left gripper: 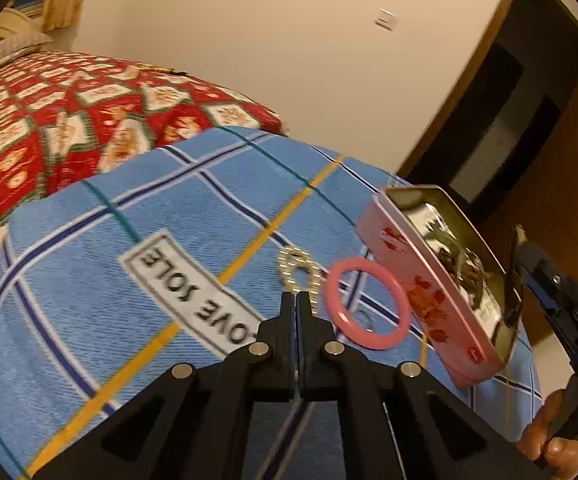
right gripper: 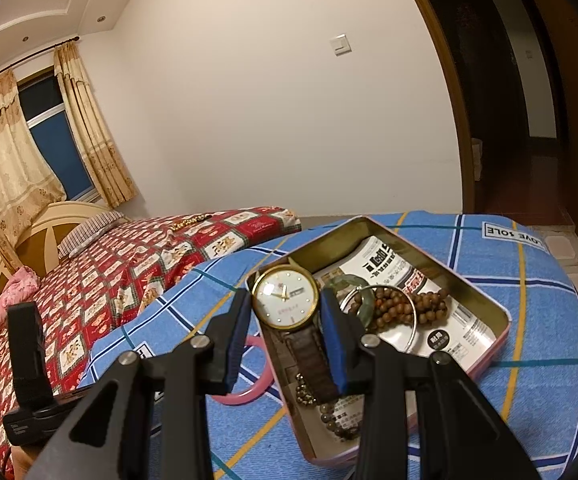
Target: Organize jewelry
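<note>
A blue checked cloth (left gripper: 129, 240) covered the table. The left claw (left gripper: 297, 300) was closed on a gold ring (left gripper: 299, 270), apparently for boxing. The right claw (right gripper: 285, 320) gripped a watch (right gripper: 285, 296) above the tin (right gripper: 489, 344), part open.

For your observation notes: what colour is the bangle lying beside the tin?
Pink; the bangle shows best in the left wrist view.

- Blue checked cloth (left gripper: 137, 280) covers the work surface.
- Red patterned bedspread (right gripper: 109, 276) lies on the bed behind it.
- Cream curtains (right gripper: 5, 168) flank a dark window (right gripper: 55, 136).
- Wall switch (right gripper: 340, 44).
</note>
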A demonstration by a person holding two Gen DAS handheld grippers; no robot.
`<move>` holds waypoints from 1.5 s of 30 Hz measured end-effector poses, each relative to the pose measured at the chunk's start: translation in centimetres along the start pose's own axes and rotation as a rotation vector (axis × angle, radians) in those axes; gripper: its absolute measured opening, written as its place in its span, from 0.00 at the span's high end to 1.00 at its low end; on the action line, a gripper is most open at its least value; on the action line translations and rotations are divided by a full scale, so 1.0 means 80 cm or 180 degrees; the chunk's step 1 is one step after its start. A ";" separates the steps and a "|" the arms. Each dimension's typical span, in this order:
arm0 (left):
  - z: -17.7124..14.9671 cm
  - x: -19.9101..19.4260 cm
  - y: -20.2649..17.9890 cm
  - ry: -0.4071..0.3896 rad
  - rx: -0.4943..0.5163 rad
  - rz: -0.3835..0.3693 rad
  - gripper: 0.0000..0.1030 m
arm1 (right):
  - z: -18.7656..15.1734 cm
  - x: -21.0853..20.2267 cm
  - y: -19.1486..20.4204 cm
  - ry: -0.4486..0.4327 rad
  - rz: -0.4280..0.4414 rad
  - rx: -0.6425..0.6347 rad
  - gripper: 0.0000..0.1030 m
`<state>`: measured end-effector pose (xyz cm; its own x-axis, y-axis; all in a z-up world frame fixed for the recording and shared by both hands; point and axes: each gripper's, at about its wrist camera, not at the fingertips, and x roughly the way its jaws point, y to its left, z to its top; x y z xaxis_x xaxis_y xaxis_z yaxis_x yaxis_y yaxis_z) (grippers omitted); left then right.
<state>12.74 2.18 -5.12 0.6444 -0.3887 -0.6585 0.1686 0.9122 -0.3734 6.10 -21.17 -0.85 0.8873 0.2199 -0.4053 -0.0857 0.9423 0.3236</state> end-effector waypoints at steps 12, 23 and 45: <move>-0.015 0.025 -0.038 0.0255 0.0618 0.0658 0.57 | 0.000 0.002 -0.003 0.0012 0.0010 0.0032 0.63; -0.001 0.042 -0.040 0.0273 0.0866 0.0722 0.88 | 0.001 -0.001 -0.007 -0.0011 -0.0001 0.0080 0.63; 0.006 -0.087 -0.059 -0.1083 0.0588 -0.0512 0.90 | 0.020 -0.039 -0.030 -0.0524 -0.0285 0.0092 0.62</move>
<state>7.82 0.66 1.53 0.8033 -0.4913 -0.3365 0.3982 0.8634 -0.3099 4.27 -24.50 0.97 0.9532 0.0890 -0.2890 0.0079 0.9481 0.3179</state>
